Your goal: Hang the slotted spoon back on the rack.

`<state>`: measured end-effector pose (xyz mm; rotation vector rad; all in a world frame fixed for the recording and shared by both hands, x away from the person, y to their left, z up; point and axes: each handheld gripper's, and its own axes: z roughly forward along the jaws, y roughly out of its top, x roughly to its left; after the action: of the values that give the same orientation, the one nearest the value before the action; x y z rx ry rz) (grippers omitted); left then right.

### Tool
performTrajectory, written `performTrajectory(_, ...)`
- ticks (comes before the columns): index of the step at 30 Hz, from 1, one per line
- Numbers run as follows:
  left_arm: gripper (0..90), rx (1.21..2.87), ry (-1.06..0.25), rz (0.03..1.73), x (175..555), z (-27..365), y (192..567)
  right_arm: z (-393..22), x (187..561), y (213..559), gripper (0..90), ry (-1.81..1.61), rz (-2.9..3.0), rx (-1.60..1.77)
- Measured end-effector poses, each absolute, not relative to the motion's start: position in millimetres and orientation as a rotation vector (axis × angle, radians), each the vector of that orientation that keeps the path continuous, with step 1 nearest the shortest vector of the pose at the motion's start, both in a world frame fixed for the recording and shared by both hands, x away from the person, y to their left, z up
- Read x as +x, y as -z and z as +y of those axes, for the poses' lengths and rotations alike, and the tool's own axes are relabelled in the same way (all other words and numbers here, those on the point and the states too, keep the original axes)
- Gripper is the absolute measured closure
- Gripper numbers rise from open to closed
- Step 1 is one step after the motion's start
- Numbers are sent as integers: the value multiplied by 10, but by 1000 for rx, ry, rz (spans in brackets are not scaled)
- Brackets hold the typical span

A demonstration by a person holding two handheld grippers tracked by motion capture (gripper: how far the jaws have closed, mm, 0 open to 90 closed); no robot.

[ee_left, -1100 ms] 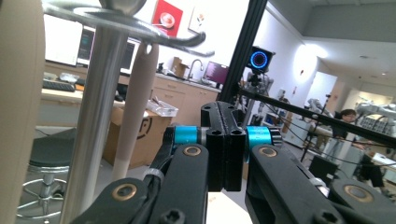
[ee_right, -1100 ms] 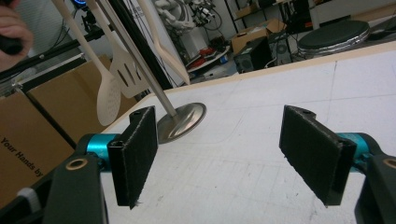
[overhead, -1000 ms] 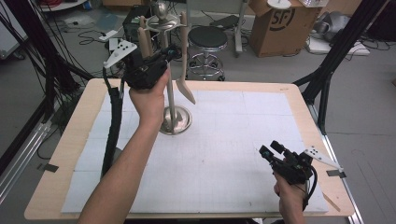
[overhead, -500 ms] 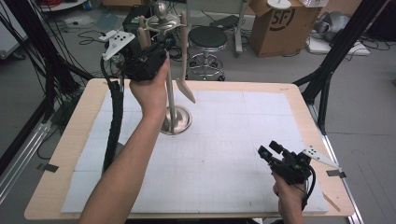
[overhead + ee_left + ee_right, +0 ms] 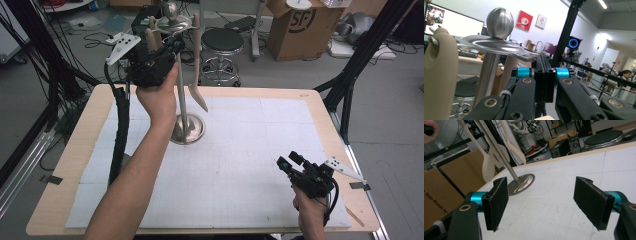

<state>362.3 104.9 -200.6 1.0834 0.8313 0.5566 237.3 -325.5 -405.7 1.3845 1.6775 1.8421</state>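
A steel utensil stand (image 5: 187, 129) with a ball top (image 5: 171, 10) rises from the white mat at the back left. Wooden utensils hang from its top plate, one spatula (image 5: 197, 95) reaching low on the right. My left gripper (image 5: 172, 47) is held high beside that plate. In the left gripper view its jaws (image 5: 545, 75) are pressed together just under the plate's rim (image 5: 499, 46), with nothing seen between them. A wooden handle (image 5: 440, 75) hangs close on the left. My right gripper (image 5: 289, 160) rests low at the front right, open and empty (image 5: 544, 205), facing the stand's base (image 5: 521, 183).
A white mat (image 5: 240, 165) covers the wooden table (image 5: 75, 165). Behind the table stand a black stool (image 5: 222, 42) and a cardboard box (image 5: 295, 30). A black frame post (image 5: 350, 85) leans at the right back corner. A thick cable (image 5: 120, 135) hangs from the left gripper.
The left gripper has edged slightly up toward the stand's top plate. The right gripper has kept still.
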Motion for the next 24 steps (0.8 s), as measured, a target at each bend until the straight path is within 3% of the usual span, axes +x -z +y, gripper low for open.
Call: performTrajectory(24, 900, 1070, -557, 873, 3712, 1380, 2013, -3231, 2378, 4063, 268, -1833, 1692, 1375)
